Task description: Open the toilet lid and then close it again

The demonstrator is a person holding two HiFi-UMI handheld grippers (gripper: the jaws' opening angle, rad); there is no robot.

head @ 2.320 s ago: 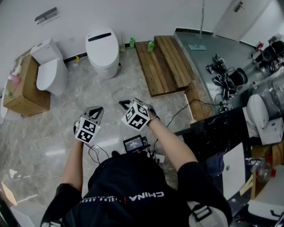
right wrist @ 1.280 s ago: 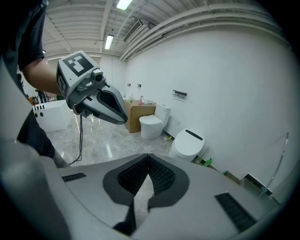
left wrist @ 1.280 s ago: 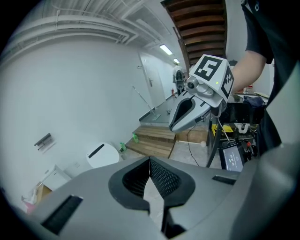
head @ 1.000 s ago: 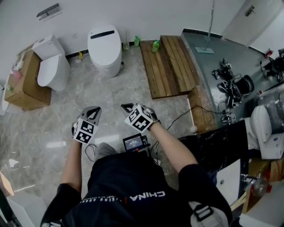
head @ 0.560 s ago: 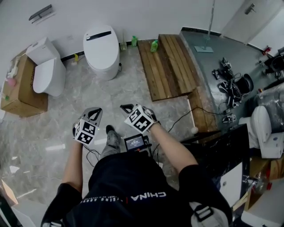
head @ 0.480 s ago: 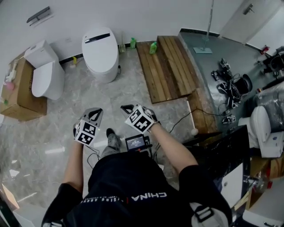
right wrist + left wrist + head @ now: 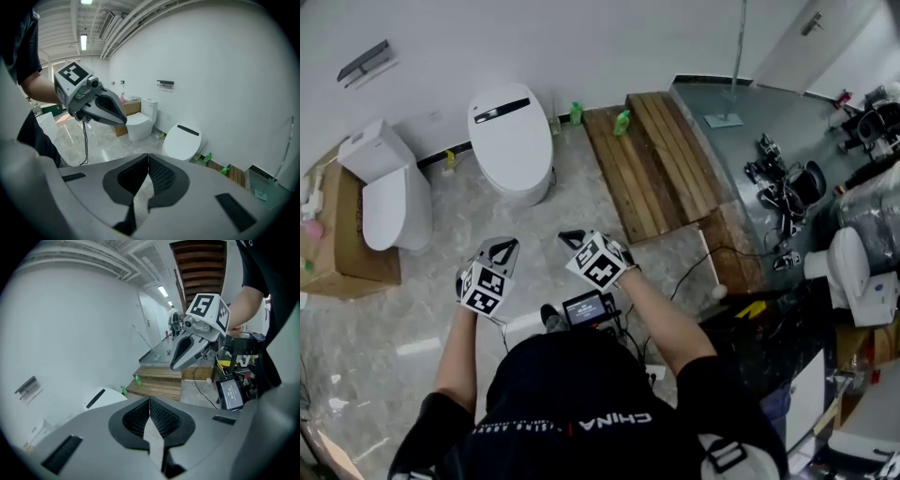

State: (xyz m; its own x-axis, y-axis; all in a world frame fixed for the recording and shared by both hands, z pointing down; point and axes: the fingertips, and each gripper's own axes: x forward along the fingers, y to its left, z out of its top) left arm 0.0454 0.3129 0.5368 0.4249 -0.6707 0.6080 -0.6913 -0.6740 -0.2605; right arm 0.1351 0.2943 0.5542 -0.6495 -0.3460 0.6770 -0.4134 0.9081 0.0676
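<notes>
A white toilet with its lid down stands against the back wall, and it also shows in the right gripper view and the left gripper view. Both grippers hang in the air over the marble floor, well short of the toilet and pointing towards it. My left gripper is shut with nothing in it, its pads pressed together. My right gripper is shut and empty too, its pads meeting. Each gripper sees the other: the right gripper and the left gripper.
A second white toilet stands to the left beside a cardboard box. Wooden pallets with green bottles lie right of the toilet. Cables and gear lie on the grey floor at far right. A small screen hangs at the person's chest.
The person has walked forward towards the toilet, which now looks larger and lower in the head view. Both grippers moved along with the person and stayed shut.
</notes>
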